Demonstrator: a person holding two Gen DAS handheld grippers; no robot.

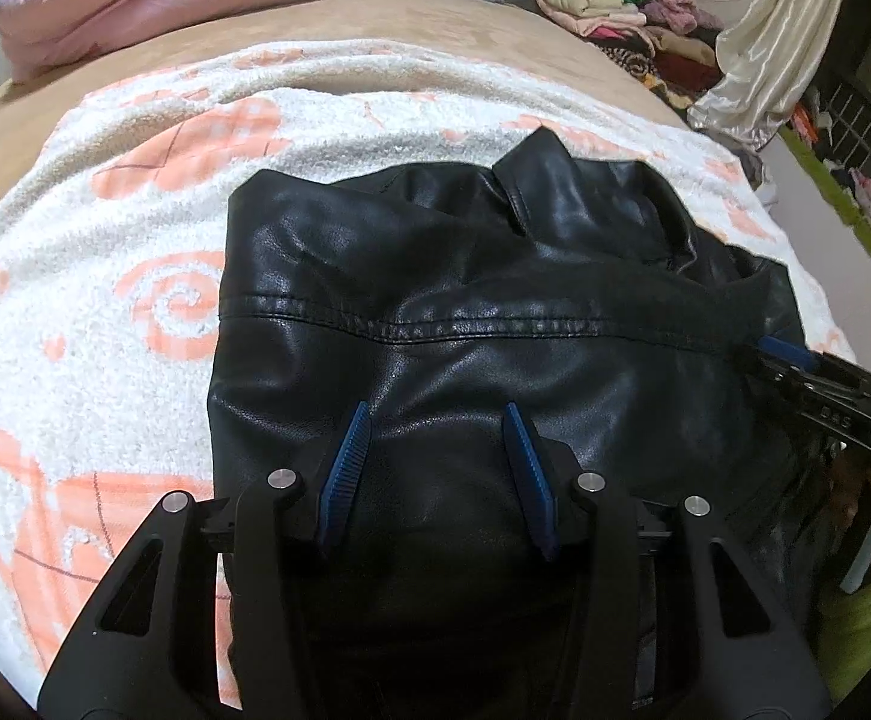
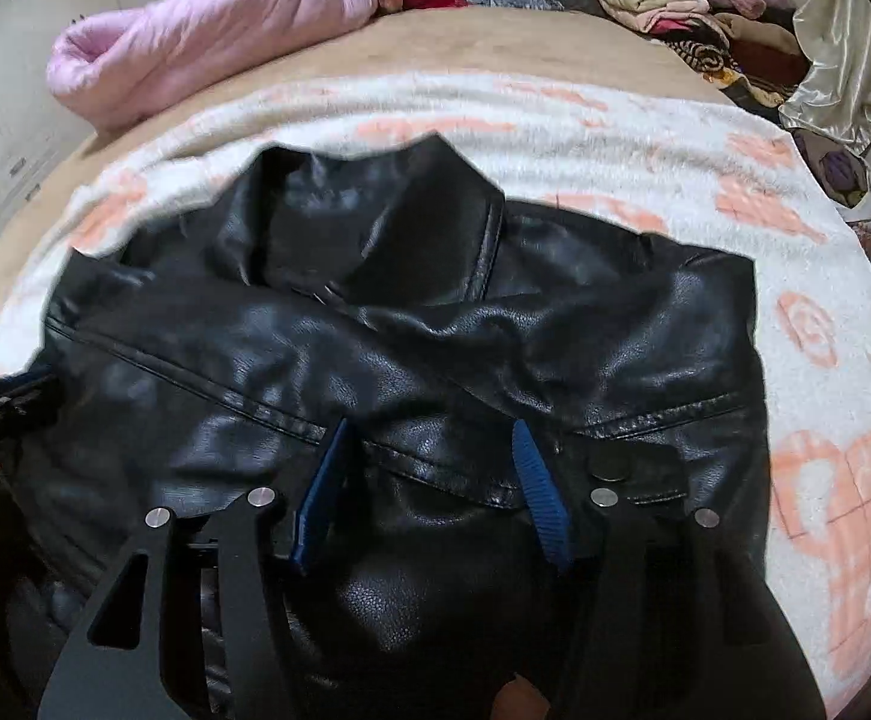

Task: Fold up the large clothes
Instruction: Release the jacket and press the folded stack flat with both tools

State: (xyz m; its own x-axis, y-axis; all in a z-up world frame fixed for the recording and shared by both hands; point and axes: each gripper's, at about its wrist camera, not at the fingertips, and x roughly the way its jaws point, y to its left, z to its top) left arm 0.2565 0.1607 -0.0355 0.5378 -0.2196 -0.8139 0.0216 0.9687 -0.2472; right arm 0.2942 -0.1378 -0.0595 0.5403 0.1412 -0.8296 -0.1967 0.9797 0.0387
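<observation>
Grippers, left (image 1: 438, 414) and right (image 2: 429, 429), hover parted over jacket (image 1: 435, 276); best pinch the 6 o'clock hem evenly.

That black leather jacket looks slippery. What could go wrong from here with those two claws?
Both the left gripper and right gripper sit open over the black jacket, so glossy leather might slip when pinched. The upturned collar could fold in crooked. The fleece blanket might bunch underneath.
</observation>
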